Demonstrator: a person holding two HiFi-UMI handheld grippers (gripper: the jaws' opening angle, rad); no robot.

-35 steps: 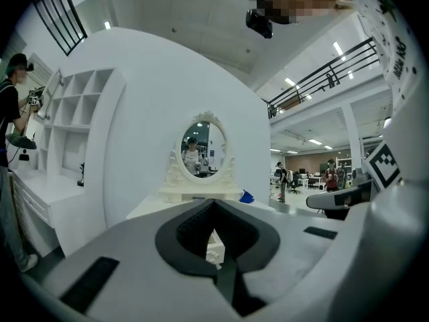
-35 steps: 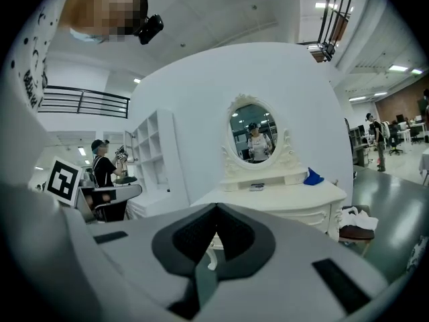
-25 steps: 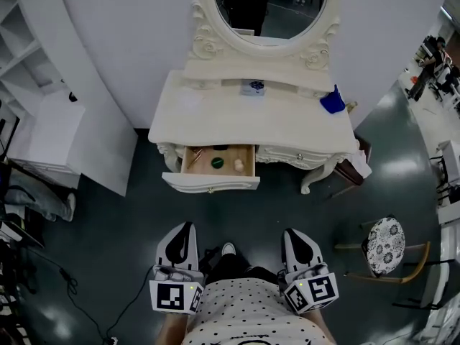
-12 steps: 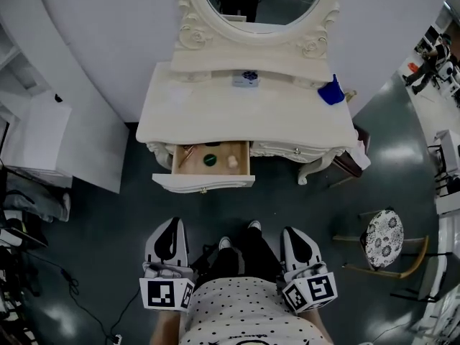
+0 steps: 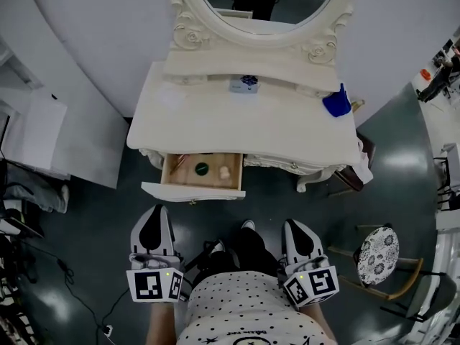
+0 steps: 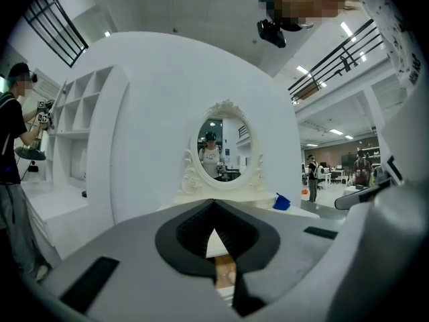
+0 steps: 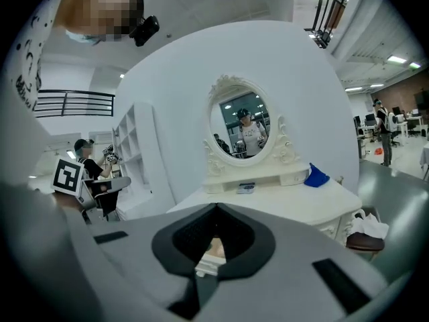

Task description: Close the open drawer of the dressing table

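Head view: cream dressing table [image 5: 244,121] stands vs a curved white wall [image 5: 108,34] on a dark glossy floor [image 5: 93,228]. Its left drawer [image 5: 194,190] is pulled out toward the person, small items inside. Left gripper [image 5: 153,213] and right gripper [image 5: 293,226] sit near, apart from the drawer front. Patterned stool [image 5: 379,246] at right.
Left gripper view: left gripper [image 6: 214,206] jaws closed, nothing btwn; oval mirror [image 6: 220,149] ahead, white shelf unit [image 6: 80,126] at left.
Right gripper view: right gripper [image 7: 216,208] jaws together, empty; tabletop w/ blue object [image 7: 316,176] beyond
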